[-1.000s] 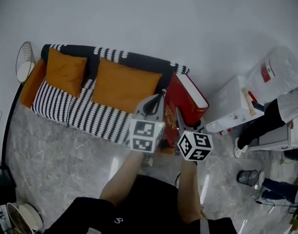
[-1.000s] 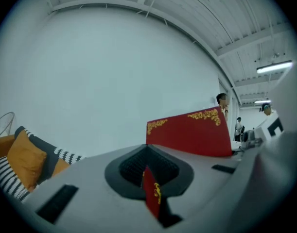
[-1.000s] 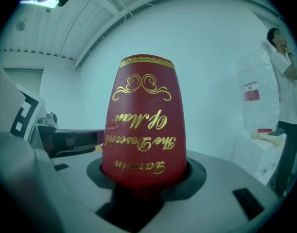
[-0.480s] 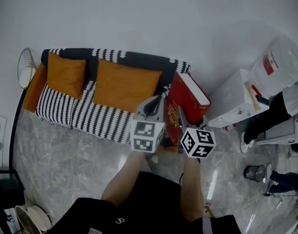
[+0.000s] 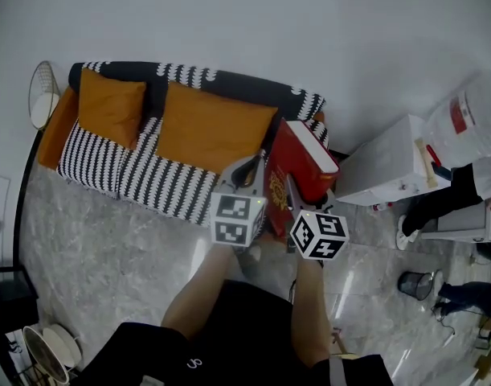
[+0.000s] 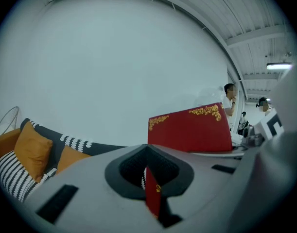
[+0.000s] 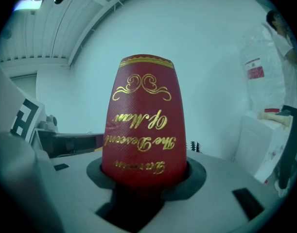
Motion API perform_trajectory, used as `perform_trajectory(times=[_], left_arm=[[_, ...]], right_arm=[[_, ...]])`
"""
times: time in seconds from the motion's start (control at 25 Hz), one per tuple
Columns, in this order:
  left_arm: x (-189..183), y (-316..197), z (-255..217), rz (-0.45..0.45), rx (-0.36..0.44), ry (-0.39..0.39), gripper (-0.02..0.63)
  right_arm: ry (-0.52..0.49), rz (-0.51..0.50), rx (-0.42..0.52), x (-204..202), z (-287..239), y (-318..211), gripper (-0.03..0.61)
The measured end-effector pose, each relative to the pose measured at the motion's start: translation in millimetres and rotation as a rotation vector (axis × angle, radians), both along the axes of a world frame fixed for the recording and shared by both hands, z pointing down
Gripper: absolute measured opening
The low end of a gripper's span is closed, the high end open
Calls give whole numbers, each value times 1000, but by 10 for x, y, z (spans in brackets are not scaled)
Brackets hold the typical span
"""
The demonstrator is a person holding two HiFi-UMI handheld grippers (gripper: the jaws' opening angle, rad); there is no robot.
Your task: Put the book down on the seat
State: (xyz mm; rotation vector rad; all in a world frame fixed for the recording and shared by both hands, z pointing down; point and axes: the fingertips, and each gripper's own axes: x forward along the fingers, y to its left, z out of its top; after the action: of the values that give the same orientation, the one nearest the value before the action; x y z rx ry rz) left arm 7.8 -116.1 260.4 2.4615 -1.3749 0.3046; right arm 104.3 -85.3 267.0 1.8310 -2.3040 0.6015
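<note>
A thick red book [image 5: 303, 161] with gold lettering is held up in the air over the right end of a black-and-white striped sofa [image 5: 145, 180]. My left gripper [image 5: 256, 172] is shut on its thin red cover, which shows edge-on between the jaws [image 6: 152, 194]. My right gripper [image 5: 296, 199] is shut on the book's spine [image 7: 144, 125], which fills the right gripper view with its gold title upside down. Two orange cushions [image 5: 214, 130] lean on the sofa's back. In the left gripper view the book's cover [image 6: 189, 129] stands above the jaws.
A white cabinet [image 5: 387, 166] stands right of the sofa, with a person [image 5: 450, 203] beside it. A small dark bin [image 5: 411, 283] sits on the marble floor [image 5: 108, 248]. A round wire side table [image 5: 42, 96] is at the sofa's left end.
Both grippers keep their hold on the book. The book and grippers have edged slightly left and closer to the sofa's right end.
</note>
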Motion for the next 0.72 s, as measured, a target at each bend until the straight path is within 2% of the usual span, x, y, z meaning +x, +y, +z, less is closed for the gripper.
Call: perform_trajectory(times=[0.2, 0.4, 0.56, 0.72], left_arm=[[49, -23, 195, 22, -58, -3, 12], [108, 44, 635, 37, -154, -14, 12], [116, 78, 990, 29, -223, -25, 12], [203, 134, 1240, 21, -255, -22, 12]], right_arm=[[-10, 22, -46, 27, 176, -33, 219], [-19, 57, -118, 101, 526, 25, 219], [4, 83, -169, 177, 757, 52, 219], [35, 109, -249, 333, 1059, 137, 219]])
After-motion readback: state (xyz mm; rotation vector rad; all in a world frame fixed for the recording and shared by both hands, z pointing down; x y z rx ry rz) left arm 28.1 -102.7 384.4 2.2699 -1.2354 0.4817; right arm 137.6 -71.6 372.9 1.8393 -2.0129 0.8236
